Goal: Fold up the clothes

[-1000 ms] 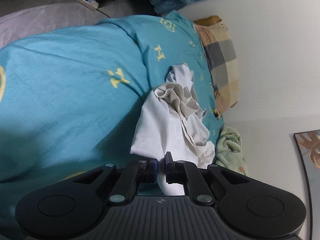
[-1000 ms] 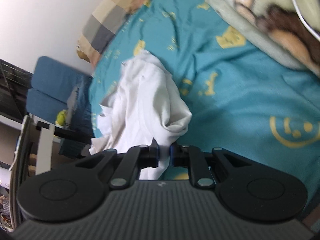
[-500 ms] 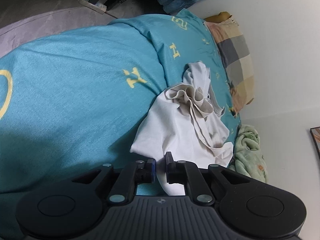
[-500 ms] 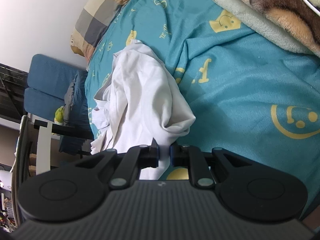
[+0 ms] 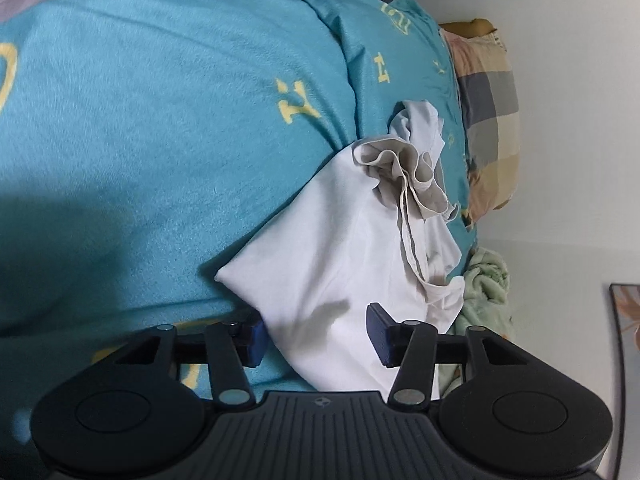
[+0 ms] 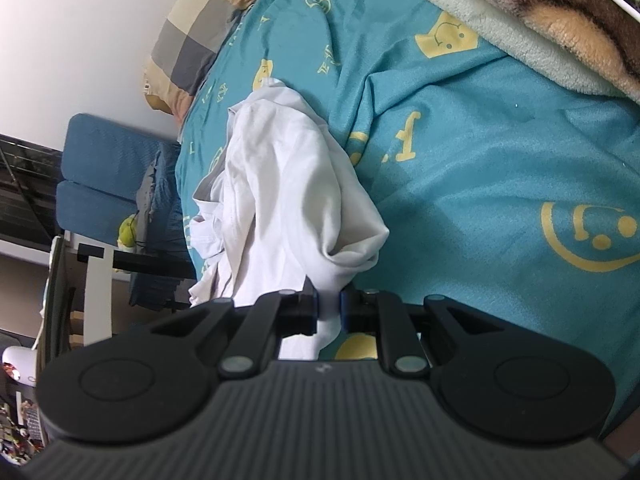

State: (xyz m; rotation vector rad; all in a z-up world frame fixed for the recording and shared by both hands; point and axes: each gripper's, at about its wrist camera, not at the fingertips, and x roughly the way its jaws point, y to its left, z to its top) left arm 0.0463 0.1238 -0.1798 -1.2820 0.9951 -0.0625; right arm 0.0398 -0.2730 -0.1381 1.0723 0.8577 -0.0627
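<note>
Covering nearly everything is the bed [image 5: 160, 140], under a teal sheet printed with yellow letters and smiley faces. A checked pillow [image 5: 490, 120] lies at its far end against the white wall, and a plush blanket [image 6: 520, 12] sits at the far right. The white garment [image 5: 340, 260] lies crumpled mid-bed, its collar bunched toward the pillow. The left tool [image 5: 318, 340] is opening, its jaws apart with the garment's near corner loose between them. The right tool [image 6: 329, 312] is clamped on another white fold.

Left tool [image 5: 316, 338] jaws opening; right tool [image 6: 329, 312] jaws pinched together.
</note>
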